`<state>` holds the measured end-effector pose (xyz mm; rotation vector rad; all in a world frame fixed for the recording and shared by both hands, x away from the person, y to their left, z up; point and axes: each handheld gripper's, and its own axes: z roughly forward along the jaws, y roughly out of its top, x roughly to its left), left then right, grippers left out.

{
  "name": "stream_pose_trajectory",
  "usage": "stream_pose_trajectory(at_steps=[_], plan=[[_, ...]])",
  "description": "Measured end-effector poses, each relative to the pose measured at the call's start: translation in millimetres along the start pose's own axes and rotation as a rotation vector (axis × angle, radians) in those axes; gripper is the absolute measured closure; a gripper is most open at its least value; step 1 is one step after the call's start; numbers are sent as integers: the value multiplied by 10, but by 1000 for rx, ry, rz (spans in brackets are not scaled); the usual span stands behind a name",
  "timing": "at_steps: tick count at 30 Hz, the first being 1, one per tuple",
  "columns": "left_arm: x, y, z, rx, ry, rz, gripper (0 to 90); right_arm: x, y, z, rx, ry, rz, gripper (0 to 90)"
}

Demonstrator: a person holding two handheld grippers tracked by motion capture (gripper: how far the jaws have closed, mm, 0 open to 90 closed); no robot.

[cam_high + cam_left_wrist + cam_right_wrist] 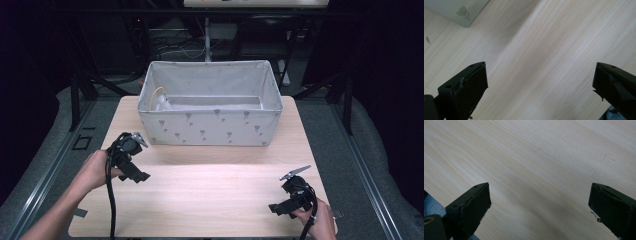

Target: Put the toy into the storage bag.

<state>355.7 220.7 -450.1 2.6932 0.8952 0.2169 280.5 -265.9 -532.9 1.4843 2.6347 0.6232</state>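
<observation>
- Lower left of the high view: the left gripper (131, 159), held in the person's left hand (95, 170), hangs over the pale wooden worktop (210, 190); its own view shows the fingers (464, 90) spread wide, nothing between them.
- Upper centre: a grey fabric bin (210, 125) with a small printed pattern stands at the worktop's far edge; something with a yellow loop (157, 95) lies in its left end.
- Lower right: the right gripper (294, 196), in the right hand (320, 220), has its fingers (469, 207) spread over bare wood.
</observation>
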Motion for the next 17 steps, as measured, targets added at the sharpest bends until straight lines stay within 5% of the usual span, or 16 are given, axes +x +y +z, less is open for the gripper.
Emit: stream_pose_trajectory(at_steps=[17], plan=[[-106,-380,538,-34,-14,-16,0,1,-1,4,0,0,-11,38]])
